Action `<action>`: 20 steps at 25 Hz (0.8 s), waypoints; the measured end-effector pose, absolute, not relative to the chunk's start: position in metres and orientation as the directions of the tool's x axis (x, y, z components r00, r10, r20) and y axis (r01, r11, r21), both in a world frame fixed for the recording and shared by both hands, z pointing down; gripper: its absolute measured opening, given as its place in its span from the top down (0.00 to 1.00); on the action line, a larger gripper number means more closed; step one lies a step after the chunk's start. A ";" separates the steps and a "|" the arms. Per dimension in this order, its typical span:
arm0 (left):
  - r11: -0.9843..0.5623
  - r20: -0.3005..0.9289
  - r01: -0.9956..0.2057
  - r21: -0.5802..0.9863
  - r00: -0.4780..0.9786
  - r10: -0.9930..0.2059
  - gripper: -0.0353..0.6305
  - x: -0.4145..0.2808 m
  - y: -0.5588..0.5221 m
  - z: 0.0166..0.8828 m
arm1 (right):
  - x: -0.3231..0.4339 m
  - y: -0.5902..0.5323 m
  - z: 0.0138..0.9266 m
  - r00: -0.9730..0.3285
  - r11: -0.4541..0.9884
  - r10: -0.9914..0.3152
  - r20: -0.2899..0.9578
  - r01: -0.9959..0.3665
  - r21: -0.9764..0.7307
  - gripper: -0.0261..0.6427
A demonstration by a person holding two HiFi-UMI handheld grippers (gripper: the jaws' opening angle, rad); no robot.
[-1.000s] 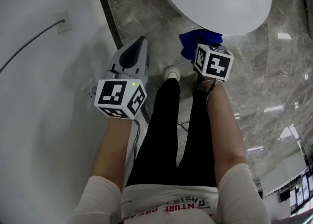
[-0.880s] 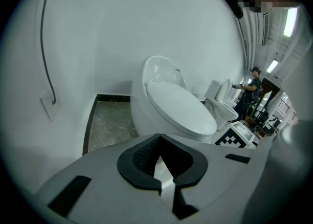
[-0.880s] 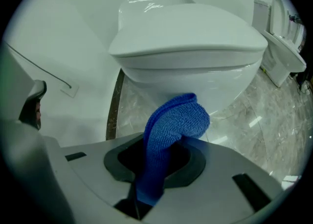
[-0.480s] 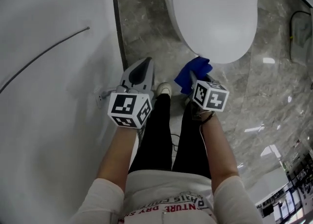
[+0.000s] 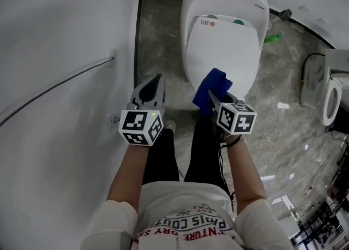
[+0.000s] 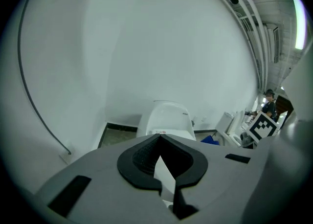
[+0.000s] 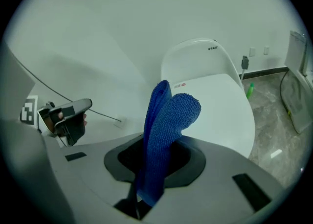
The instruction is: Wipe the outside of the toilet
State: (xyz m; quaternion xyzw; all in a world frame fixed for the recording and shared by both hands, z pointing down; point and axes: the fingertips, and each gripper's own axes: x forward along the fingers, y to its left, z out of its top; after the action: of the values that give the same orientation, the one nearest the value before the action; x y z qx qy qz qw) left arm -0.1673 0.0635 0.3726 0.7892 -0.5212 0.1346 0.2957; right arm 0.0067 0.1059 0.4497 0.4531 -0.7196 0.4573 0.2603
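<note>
Approach stage, by the look of it; no wiping yet. Right tool (image 5: 214, 97) is clamped on a blue cloth (image 5: 212, 84), which sticks out past the jaws as a folded tongue w/ a rounded end. Left tool (image 5: 154, 83) has its jaws together w/ nothing between them and is held beside the wall (image 5: 65, 36), near a thin cable (image 5: 60, 82). It's prob. not needed for now. The toilet (image 5: 188, 25) sits on the grey stone floor (image 5: 155, 30) straight ahead of the person, lid down, its back up against the far wall. Its long axis runs back-to-front, rounded nose pointing at the person's feet. The cloth's long axis follows the right tool's jaws and aims at that nose. In the head view the cloth overlaps the lid's front edge, but the right gripper view shows it raised in the air short of the lid, so prob. no contact. Next move, I'd say: lower the right tool, lay the broad face of the cloth on the outer shell (not just the tip), then sweep along the side from nose toward the back. The low flanks likely need a crouch. The free end may flop or fold under while rubbing.
</note>
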 end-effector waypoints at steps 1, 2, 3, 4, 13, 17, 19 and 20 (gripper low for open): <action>-0.257 0.523 -0.911 0.321 0.397 -0.754 0.94 -0.165 0.057 0.369 | 0.010 0.092 0.443 -0.477 0.199 -0.404 0.781 -0.879 -0.434 0.85; -0.230 0.526 -0.920 0.319 0.373 -0.764 0.94 -0.162 0.052 0.366 | 0.015 0.078 0.437 -0.492 0.229 -0.395 0.776 -0.871 -0.435 0.85; -0.202 0.530 -0.926 0.317 0.350 -0.772 0.94 -0.159 0.048 0.364 | 0.020 0.065 0.432 -0.502 0.258 -0.386 0.774 -0.864 -0.432 0.85; -0.174 0.534 -0.932 0.317 0.327 -0.780 0.94 -0.156 0.044 0.362 | 0.025 0.052 0.427 -0.510 0.286 -0.378 0.773 -0.858 -0.426 0.85; 0.037 0.513 -0.934 0.355 0.162 -0.843 0.94 -0.140 -0.009 0.340 | 0.034 -0.068 0.388 -0.539 0.522 -0.327 0.776 -0.788 -0.327 0.85; 0.046 0.526 -0.933 0.356 0.159 -0.836 0.94 -0.153 -0.044 0.346 | 0.011 -0.125 0.381 -0.539 0.554 -0.342 0.770 -0.777 -0.299 0.85; 0.044 0.534 -0.929 0.369 0.173 -0.828 0.94 -0.162 -0.065 0.353 | -0.002 -0.155 0.379 -0.525 0.564 -0.357 0.772 -0.780 -0.270 0.85; 0.044 0.538 -0.926 0.375 0.179 -0.824 0.94 -0.168 -0.076 0.358 | -0.009 -0.170 0.379 -0.514 0.571 -0.363 0.777 -0.782 -0.251 0.85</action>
State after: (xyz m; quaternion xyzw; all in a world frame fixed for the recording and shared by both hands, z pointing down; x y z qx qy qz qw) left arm -0.1684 -0.0763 0.3582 0.6873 -0.6364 0.0746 0.3421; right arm -0.0089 -0.1697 0.3787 0.3509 -0.8159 0.3025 0.3459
